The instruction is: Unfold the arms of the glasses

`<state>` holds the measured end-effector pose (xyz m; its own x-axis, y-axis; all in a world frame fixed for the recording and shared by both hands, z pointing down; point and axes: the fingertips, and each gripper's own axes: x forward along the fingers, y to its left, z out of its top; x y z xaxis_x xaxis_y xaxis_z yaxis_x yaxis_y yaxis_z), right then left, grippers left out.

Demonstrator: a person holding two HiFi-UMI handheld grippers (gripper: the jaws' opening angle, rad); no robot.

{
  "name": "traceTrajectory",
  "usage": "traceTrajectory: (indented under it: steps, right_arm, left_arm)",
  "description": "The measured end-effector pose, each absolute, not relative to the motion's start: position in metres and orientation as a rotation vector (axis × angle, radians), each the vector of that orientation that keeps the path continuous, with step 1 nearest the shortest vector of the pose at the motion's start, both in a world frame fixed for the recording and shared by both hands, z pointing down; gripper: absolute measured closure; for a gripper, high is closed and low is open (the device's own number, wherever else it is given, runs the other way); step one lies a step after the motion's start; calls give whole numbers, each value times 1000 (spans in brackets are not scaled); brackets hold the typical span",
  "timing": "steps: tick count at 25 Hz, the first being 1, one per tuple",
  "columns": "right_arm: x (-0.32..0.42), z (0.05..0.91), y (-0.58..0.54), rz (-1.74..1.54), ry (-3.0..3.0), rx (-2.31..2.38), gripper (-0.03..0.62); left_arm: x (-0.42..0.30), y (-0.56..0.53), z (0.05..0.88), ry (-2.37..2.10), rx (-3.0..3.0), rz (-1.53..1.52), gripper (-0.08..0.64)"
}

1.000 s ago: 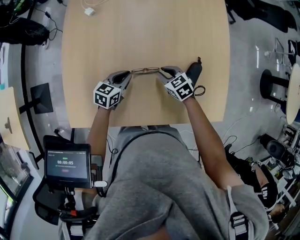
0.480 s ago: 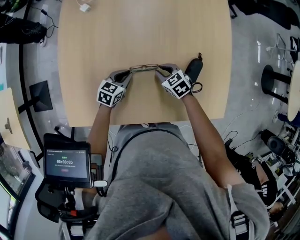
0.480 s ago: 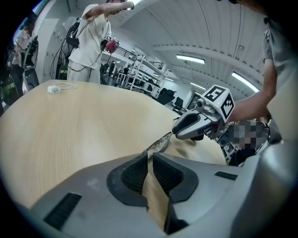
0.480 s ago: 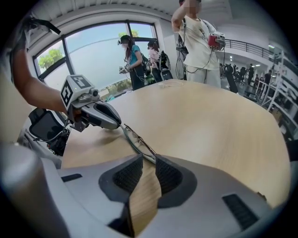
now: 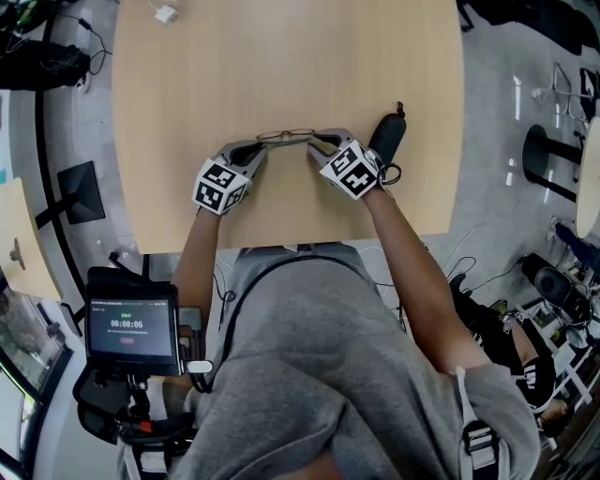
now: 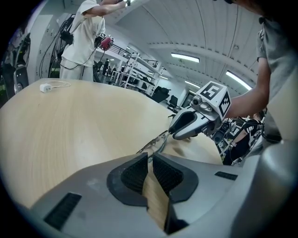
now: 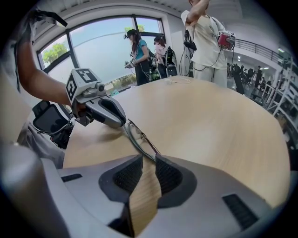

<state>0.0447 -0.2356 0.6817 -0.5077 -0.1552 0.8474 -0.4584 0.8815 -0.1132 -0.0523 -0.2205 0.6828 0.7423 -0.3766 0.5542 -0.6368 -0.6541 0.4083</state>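
Note:
Thin metal-framed glasses [image 5: 286, 136] hang just above the light wooden table [image 5: 281, 66], spanning the gap between my two grippers. My left gripper [image 5: 259, 146] is shut on their left end and my right gripper [image 5: 315, 142] is shut on their right end. In the left gripper view the frame [image 6: 156, 141] runs from my nearly closed jaw tips [image 6: 150, 155] toward the right gripper [image 6: 182, 127]. In the right gripper view the glasses [image 7: 139, 138] lead from the jaw tips [image 7: 149, 160] to the left gripper [image 7: 122, 124]. Whether the arms are folded is too fine to make out.
A black glasses case [image 5: 387, 139] lies on the table just right of my right gripper. A white charger with cable [image 5: 167, 13] sits at the far left corner. The table's near edge runs close under my wrists. People stand beyond the table [image 7: 205, 32].
Both grippers have shifted slightly with the glasses between them, the right one drifting left toward the left one. The grip on each end looks the same.

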Motion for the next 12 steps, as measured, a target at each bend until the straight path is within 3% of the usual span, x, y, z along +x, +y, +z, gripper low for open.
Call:
traceTrajectory:
  steps: [12]
  right_arm:
    - [44,684,-217,442,-2078,450,522]
  left_arm:
    - [-41,-208,686,-753,2307,544,548]
